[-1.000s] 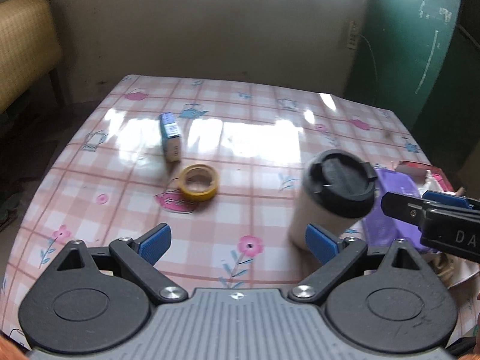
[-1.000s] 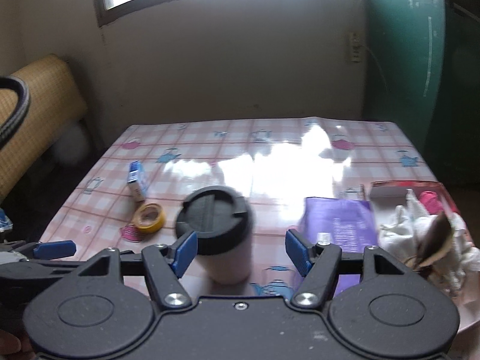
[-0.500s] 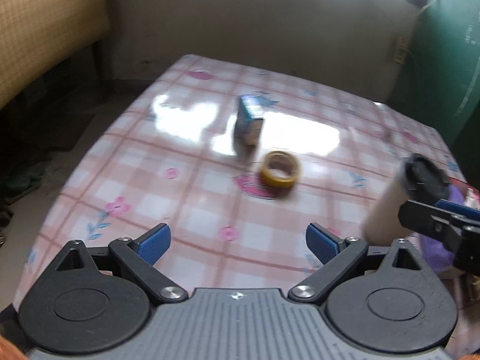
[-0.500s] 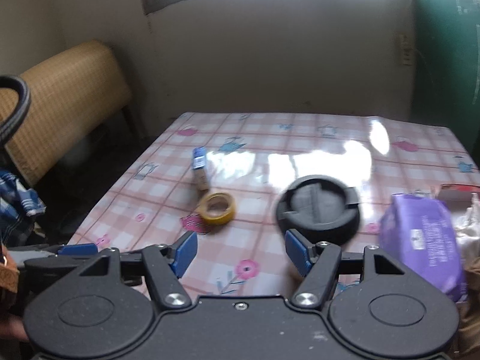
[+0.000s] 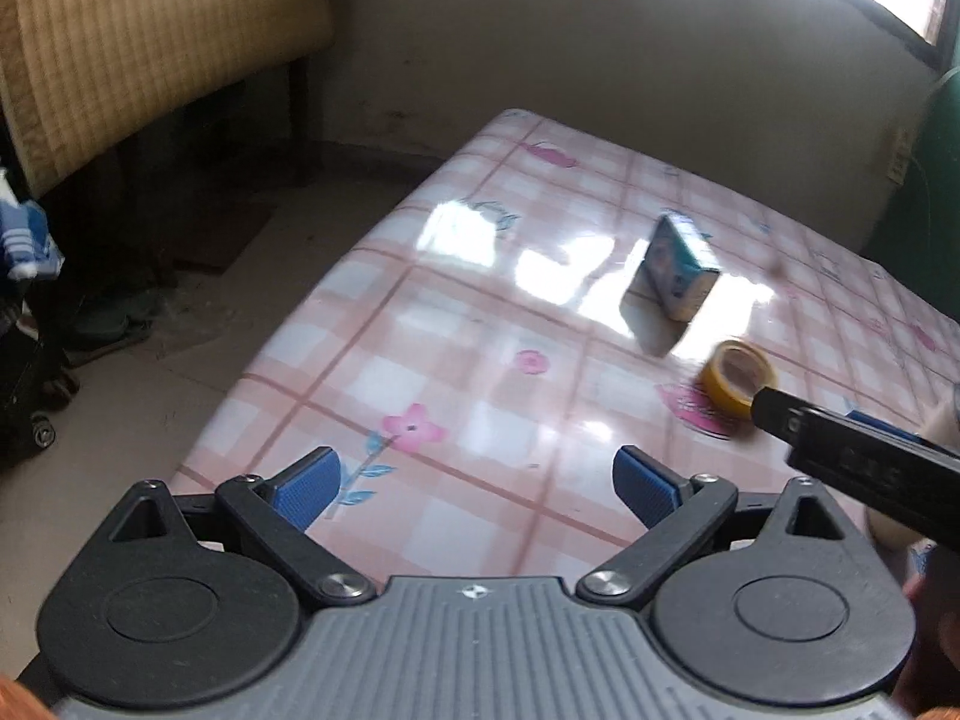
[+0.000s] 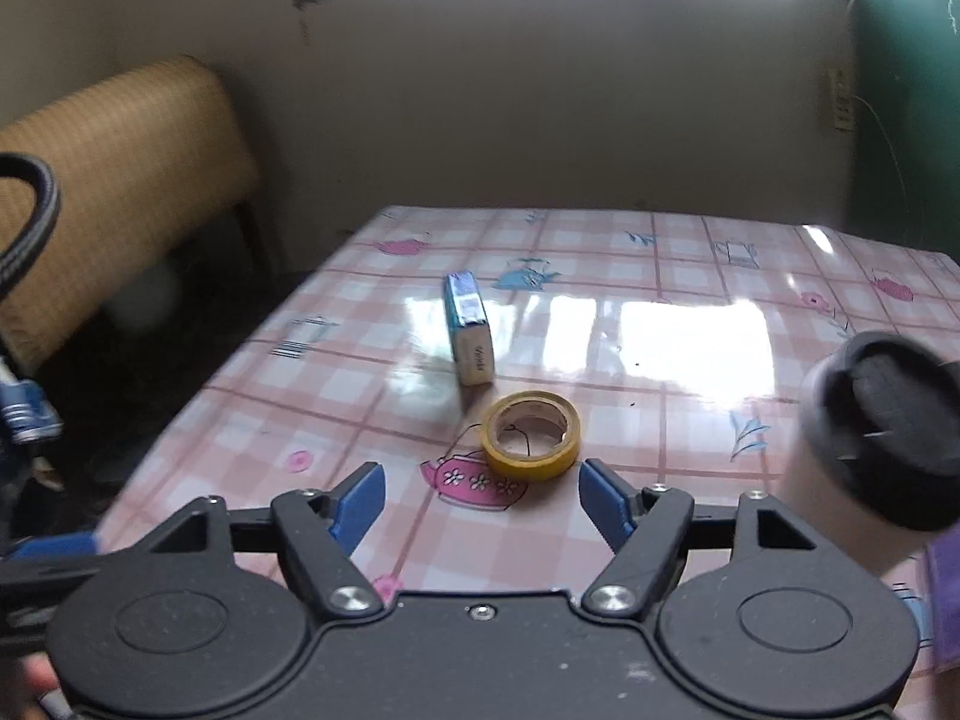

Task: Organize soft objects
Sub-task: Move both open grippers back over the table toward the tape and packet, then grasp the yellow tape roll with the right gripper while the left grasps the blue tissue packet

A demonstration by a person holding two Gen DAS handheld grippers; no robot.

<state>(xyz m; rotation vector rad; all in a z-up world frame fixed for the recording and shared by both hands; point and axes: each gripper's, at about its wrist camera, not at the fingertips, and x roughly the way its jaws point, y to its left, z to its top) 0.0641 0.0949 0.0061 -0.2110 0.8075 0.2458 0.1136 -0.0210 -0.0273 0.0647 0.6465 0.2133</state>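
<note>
**A:** So where's the soft stuff we're meant to organize? All we really get is a purple packet (image 6: 943,594), a sliver at the right edge of the right wrist view, sitting by the table's (image 6: 690,252) near right corner. Can't tell what's in it from that strip, but we'd guess it's one of the soft things.

**B:** Yep, and neither claw is on it. The right gripper (image 6: 480,495) has its jaws spread wide with nothing between them, hovering over the near edge. The yellow tape roll (image 6: 531,433) lies flat just ahead of it, close to the right fingertip but not touching as far as we can see.

**A:** Behind the roll there's the small blue box (image 6: 468,330), standing on its long edge, closer to the left edge of the table. The cup with the black lid (image 6: 882,426) is off toward the right edge, blurry, right next to the packet.

**B:** Left gripper (image 5: 474,489) is also wide open and empty, out over the near left corner. We read that as parked clear so the right one has room.

**A:** Makes sense. Tape, box and cup are hard items, so we'd expect them to stay put. Both claws open probably just means we're between grabs.
</note>
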